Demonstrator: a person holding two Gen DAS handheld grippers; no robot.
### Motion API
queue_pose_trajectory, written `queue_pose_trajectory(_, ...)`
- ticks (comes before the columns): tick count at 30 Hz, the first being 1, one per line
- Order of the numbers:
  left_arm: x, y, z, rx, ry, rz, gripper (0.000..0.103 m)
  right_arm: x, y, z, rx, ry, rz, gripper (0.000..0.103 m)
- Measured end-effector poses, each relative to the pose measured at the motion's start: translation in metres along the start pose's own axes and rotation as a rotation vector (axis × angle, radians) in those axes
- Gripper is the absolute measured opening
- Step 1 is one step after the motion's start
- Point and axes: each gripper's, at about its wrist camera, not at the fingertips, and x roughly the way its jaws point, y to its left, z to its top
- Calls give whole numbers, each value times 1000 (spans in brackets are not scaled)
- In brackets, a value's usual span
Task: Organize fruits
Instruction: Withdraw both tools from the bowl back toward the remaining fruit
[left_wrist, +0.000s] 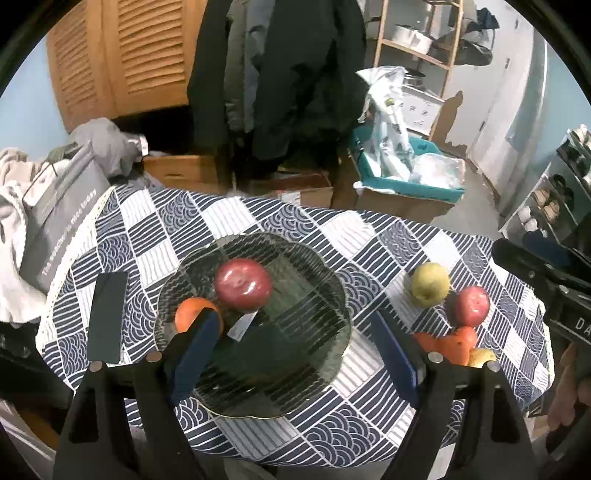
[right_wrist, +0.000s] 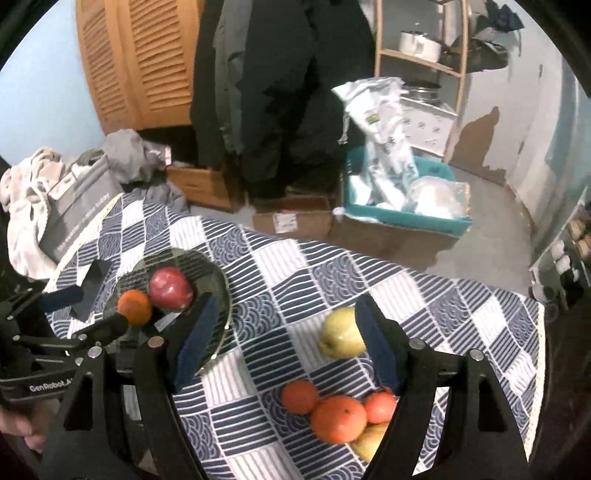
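Oranges (right_wrist: 338, 419) cluster nearest the right claw (right_wrist: 284, 345), loose on the checked table (right_wrist: 295, 266), with a yellow-green apple (right_wrist: 341, 338) just beyond them, partly behind the right-hand pad. Right claw: spread wide, holding nothing. Left claw (left_wrist: 295, 343): also released and empty, hanging over the glass plate (left_wrist: 314, 369), which carries a red apple (left_wrist: 243, 283) and one orange (left_wrist: 192, 314). A second red apple (left_wrist: 472, 305) sits on the cloth.

Judgement: sorting is partway; most fruit is not yet plated. Next move calls for lowering the right claw around the yellow-green apple or an orange, closing gently, then carrying it to the plate.
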Motion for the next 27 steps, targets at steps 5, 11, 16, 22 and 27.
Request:
queue_pose_trajectory(5,-9,-18,2,28,-25,-14,87,-15,-18,-4,29,-22,-19,80)
queue_pose_trajectory(11,-16,-41,3,76,-49,-18,87,-31,-43,-14,55,-49,-57,87)
queue_pose_trajectory(16,-21,-56,6,94,-59,-28,87,-38,-65,-21,89,-55,-81,87)
queue_pose_trajectory(22,-24,-74,8,124,-75,-30,93,-46,-89,-29,116,-59,-115,87)
queue_pose_trajectory(27,-21,-90,9,152,-66,-32,94,-50,-103,-35,128,-57,-141,88)
